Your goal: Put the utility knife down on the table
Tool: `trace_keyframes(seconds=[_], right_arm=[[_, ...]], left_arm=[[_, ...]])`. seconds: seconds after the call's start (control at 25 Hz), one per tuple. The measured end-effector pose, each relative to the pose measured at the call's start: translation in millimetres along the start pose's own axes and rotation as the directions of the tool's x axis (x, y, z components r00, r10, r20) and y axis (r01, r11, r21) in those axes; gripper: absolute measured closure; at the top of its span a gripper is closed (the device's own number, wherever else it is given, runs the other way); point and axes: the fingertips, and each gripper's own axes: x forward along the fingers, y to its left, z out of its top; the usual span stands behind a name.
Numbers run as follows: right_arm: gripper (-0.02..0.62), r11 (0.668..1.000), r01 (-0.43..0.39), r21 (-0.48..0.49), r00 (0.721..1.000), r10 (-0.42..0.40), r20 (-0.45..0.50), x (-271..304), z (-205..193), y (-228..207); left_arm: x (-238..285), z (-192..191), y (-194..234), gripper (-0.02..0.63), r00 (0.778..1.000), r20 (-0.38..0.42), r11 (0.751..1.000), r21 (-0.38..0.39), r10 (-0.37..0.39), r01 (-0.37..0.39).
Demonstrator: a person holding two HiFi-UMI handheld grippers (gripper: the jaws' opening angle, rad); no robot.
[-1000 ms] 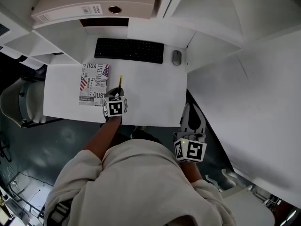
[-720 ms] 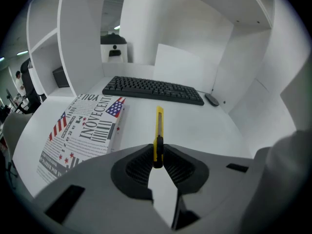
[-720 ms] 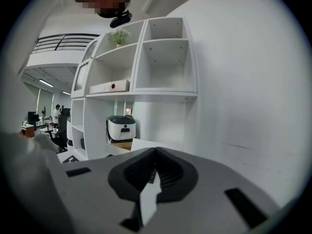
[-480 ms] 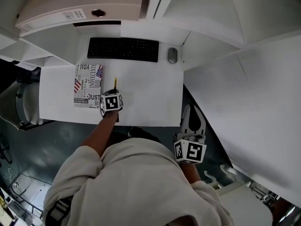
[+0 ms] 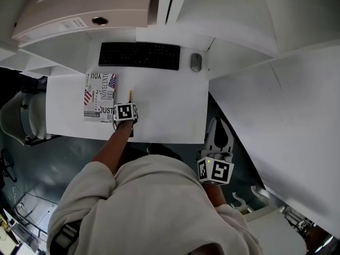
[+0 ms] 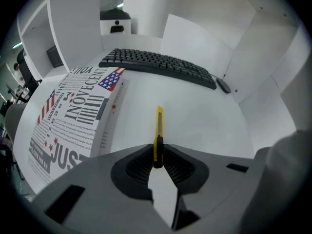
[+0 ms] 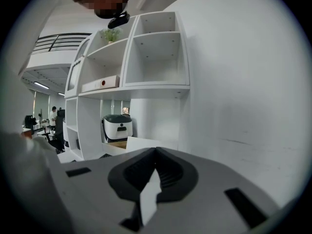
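Utility knife [image 6: 159, 126] is held clamped in left gripper [image 6: 157, 156] near table [image 6: 209, 116], set-down judged pending: jaws to be parted; right gripper [image 7: 155, 172] is seen closed, empty.

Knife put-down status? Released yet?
Done: left gripper has the utility knife over the table, beside the printed booklet. In hand: fingers clamp the yellow knife; contact with the table unclear. Remaining: set it down, open. Right gripper shut, empty.

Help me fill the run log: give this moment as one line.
left gripper: shut on utility knife, above table | right gripper: shut, empty
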Motion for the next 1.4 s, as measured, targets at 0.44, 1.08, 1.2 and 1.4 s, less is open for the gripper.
trace_keyframes(seconds=[0.44, 1.08, 1.2, 1.4], right_arm=[[0.592, 1.0, 0.017, 0.019, 1.0, -0.017, 0.002, -3, -2, -8], [0.592, 1.0, -0.017, 0.0, 0.999, 0.017, 0.03, -10, 10, 28], [0.592, 0.999, -0.032, -0.003, 0.999, 0.032, 0.043, -10, 15, 40], [0.592, 0.998, -0.06, -0.005, 0.996, 0.06, 0.073, -12, 26, 64]], left_arm=[[4, -5, -1, 0.54, 0.999, -0.049, 1.0, 0.0, -0.001, 0.001], [-31, 5, -11, 0.476, 0.993, 0.074, 0.992, 0.093, -0.096, 0.089], [-61, 19, -15, 0.479, 0.978, 0.164, 0.985, 0.133, -0.129, 0.107], [-115, 47, -19, 0.488, 0.929, 0.319, 0.972, 0.195, -0.189, 0.131]])
